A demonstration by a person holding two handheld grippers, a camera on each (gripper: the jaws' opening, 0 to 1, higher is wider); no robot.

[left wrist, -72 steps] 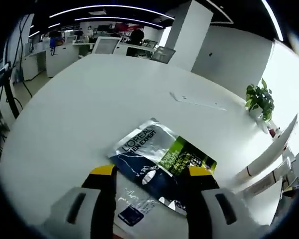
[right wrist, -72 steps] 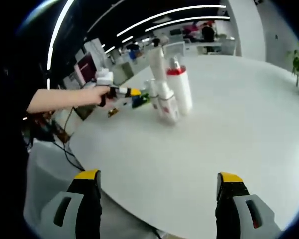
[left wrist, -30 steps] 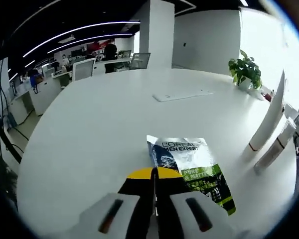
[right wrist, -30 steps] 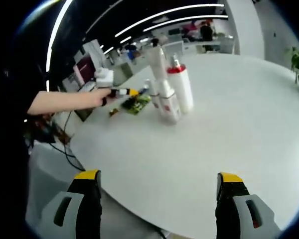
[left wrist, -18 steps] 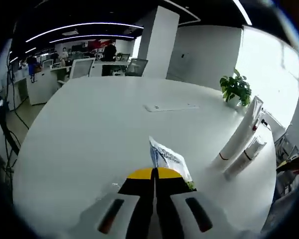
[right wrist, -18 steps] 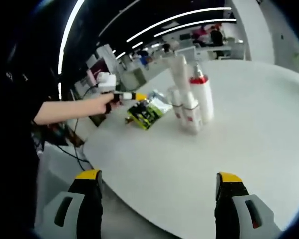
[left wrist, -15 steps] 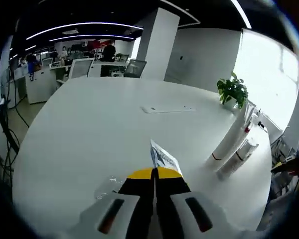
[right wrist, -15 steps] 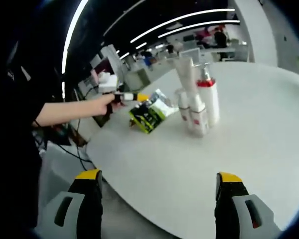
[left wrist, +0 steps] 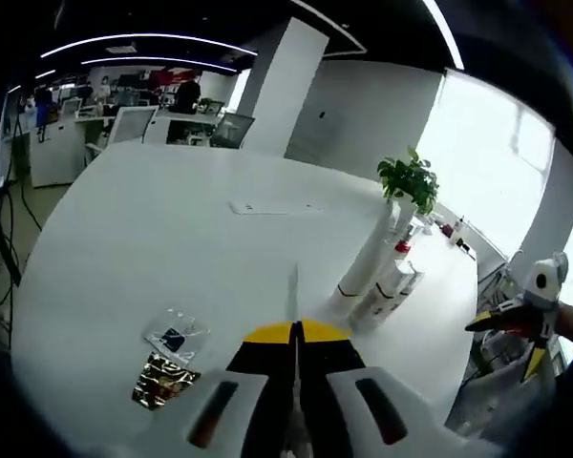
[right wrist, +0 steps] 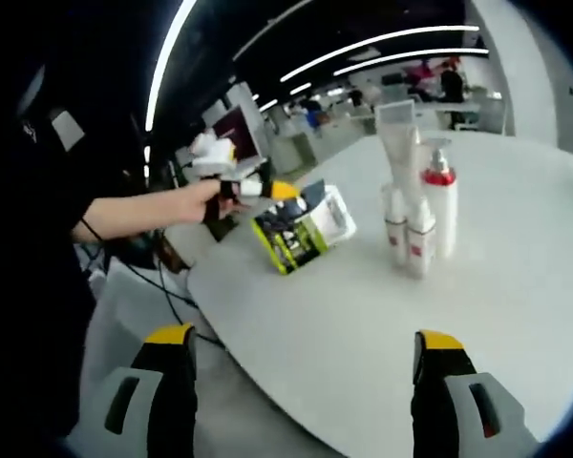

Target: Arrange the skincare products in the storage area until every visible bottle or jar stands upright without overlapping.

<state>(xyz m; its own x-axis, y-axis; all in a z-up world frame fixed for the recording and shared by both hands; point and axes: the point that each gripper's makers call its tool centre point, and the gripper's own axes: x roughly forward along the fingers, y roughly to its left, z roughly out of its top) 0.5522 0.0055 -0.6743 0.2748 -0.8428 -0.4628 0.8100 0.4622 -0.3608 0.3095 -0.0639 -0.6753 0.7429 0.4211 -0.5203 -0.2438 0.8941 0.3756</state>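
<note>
Open office: white pillar (left wrist: 267, 95), ceiling strip lights (right wrist: 392, 43), bright window (left wrist: 487, 162).

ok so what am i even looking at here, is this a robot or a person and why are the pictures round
It is a person, not a robot. Each hand holds a two-jaw gripper with a fisheye camera riding on it, which is why the pictures are round.

The left gripper view looks along the left gripper, whose yellow-tipped jaws are shut on a flat skincare sachet, seen edge-on there. The right gripper view looks along the open right gripper, which holds nothing; it also shows the person's hand lifting that sachet above the white table.

On the table stand a tall white tube, a red-collared pump bottle and smaller white bottles, all upright and close together. Two small wrappers lie flat near the table edge, and a potted plant stands farther off.
</note>
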